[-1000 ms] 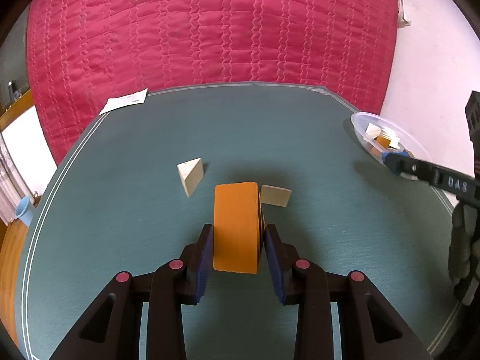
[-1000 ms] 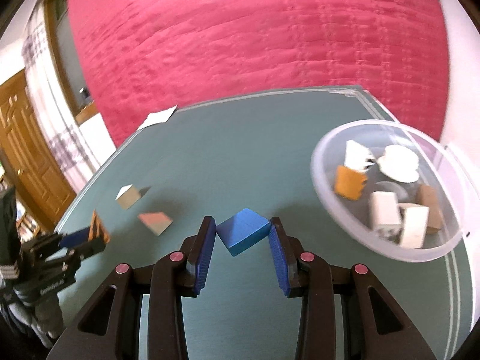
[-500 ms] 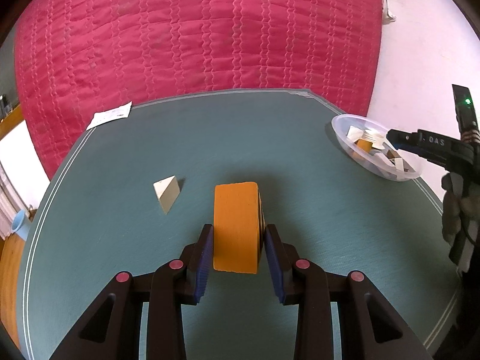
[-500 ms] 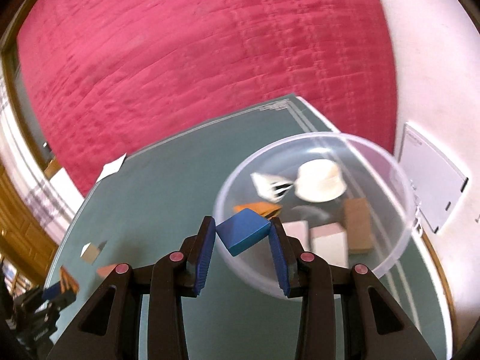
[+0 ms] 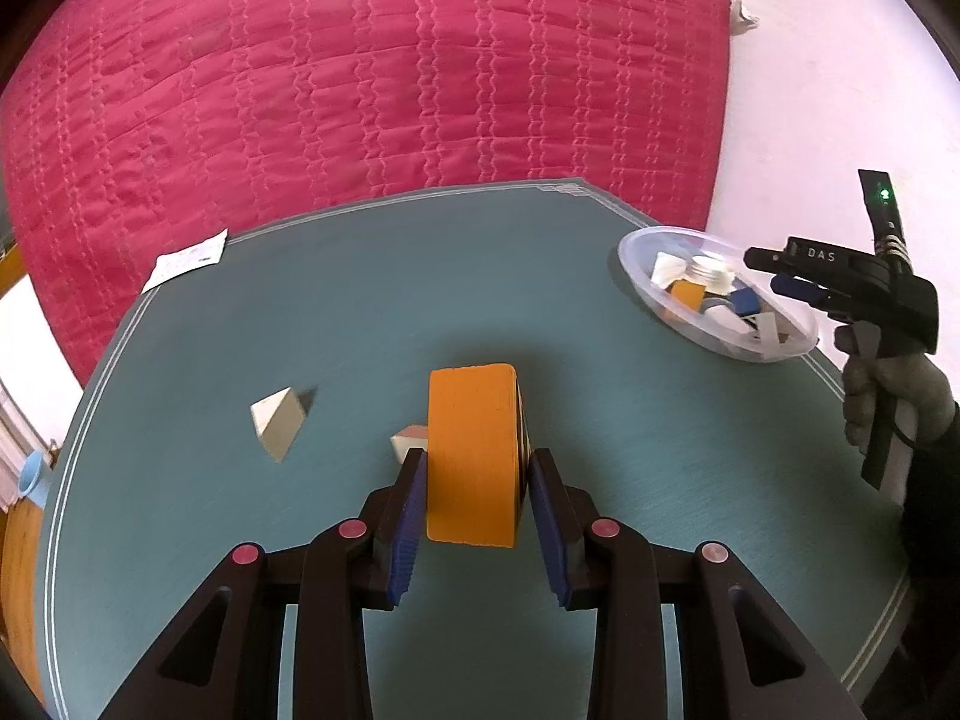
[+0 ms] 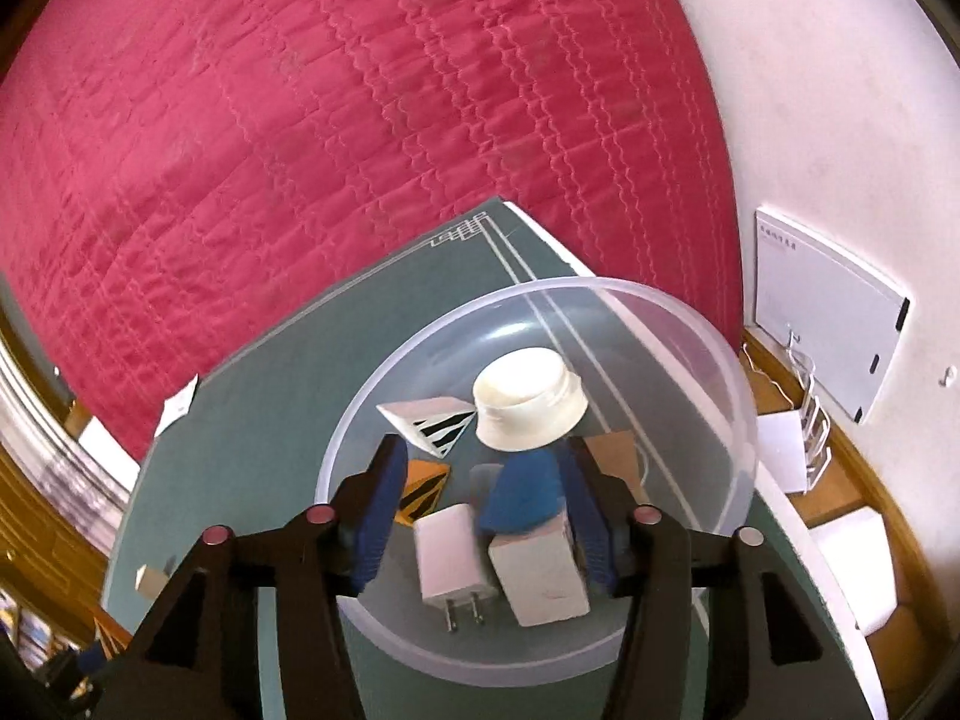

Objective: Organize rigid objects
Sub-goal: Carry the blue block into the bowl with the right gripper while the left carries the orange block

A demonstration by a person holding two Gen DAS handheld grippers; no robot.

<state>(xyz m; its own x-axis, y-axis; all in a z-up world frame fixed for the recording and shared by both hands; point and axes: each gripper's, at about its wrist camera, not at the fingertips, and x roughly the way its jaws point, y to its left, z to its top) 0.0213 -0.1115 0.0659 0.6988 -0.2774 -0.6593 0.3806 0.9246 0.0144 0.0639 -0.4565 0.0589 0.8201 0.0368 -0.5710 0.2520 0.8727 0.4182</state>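
Bowl (image 6: 690, 360) sits at the table's (image 5: 360, 312) corner as the collecting spot. The right gripper (image 6: 480, 504) hangs over it, jaws spread, the blue block (image 6: 522, 492) loose among other pieces inside. The left gripper (image 5: 477, 480) clamps an orange block (image 5: 471, 450), probably bound for the bowl.

Counts, both wrist views.

On the table (image 5: 372, 312): 1 clear bowl (image 6: 714, 360), 1 paper slip (image 5: 187, 255), 2 loose pale wedges (image 5: 279, 423).

Held off the table: 1 orange block (image 5: 473, 450).

In the bowl: 1 white cap (image 6: 528, 399), 1 striped wedge (image 6: 433, 420), 1 orange-and-black block (image 6: 423, 489), 1 blue block (image 6: 528, 495), 1 white plug adapter (image 6: 451, 558), 1 white block (image 6: 540, 576), 1 brown block (image 6: 612, 450).

Grippers: 2.
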